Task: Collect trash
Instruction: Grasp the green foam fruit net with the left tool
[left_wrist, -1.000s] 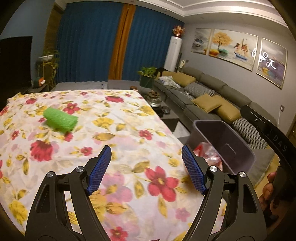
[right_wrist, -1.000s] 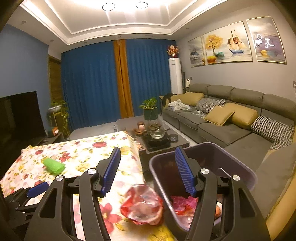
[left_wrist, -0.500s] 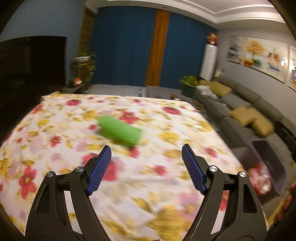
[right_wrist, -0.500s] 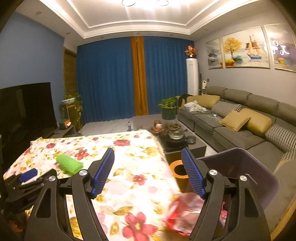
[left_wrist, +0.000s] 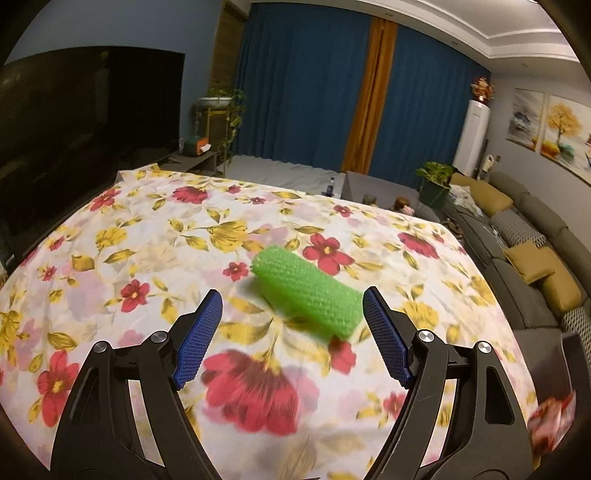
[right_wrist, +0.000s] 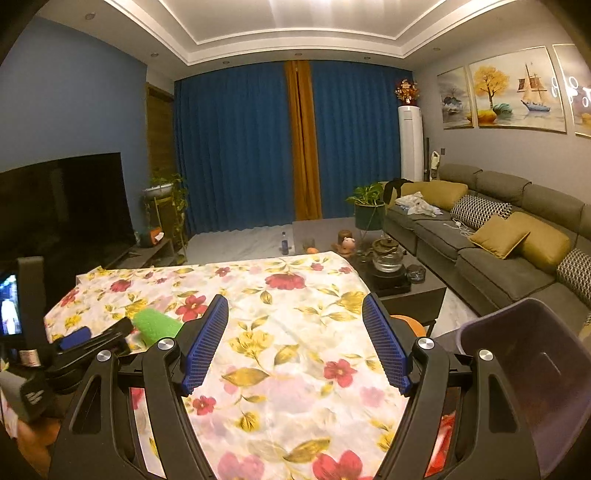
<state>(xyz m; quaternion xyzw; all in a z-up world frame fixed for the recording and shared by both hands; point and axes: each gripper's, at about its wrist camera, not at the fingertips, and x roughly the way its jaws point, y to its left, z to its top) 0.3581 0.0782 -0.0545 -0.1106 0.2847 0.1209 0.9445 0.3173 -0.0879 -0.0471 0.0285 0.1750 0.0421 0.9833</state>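
Observation:
A green mesh roll (left_wrist: 308, 291) lies on the floral tablecloth (left_wrist: 147, 236), just ahead of my open left gripper (left_wrist: 291, 332) and slightly right of its centre line. It also shows in the right wrist view (right_wrist: 157, 326), with the left gripper (right_wrist: 92, 338) beside it. My right gripper (right_wrist: 295, 341) is open and empty over the table's right part. A purple bin (right_wrist: 532, 373) stands off the table's right edge, with red-pink crumpled trash (right_wrist: 443, 443) low beside or in it; that trash also shows in the left wrist view (left_wrist: 550, 421).
A grey sofa with yellow cushions (right_wrist: 517, 236) runs along the right wall. A dark coffee table with a glass teapot (right_wrist: 388, 258) stands beyond the table's far right corner. A TV (left_wrist: 85, 122) fills the left side. Blue curtains (right_wrist: 240, 147) hang at the back.
My left gripper swung left away from the bin and closed in on the green roll, which now lies just ahead of its fingers. My right gripper rose and turned left; the red trash dropped from its view's centre.

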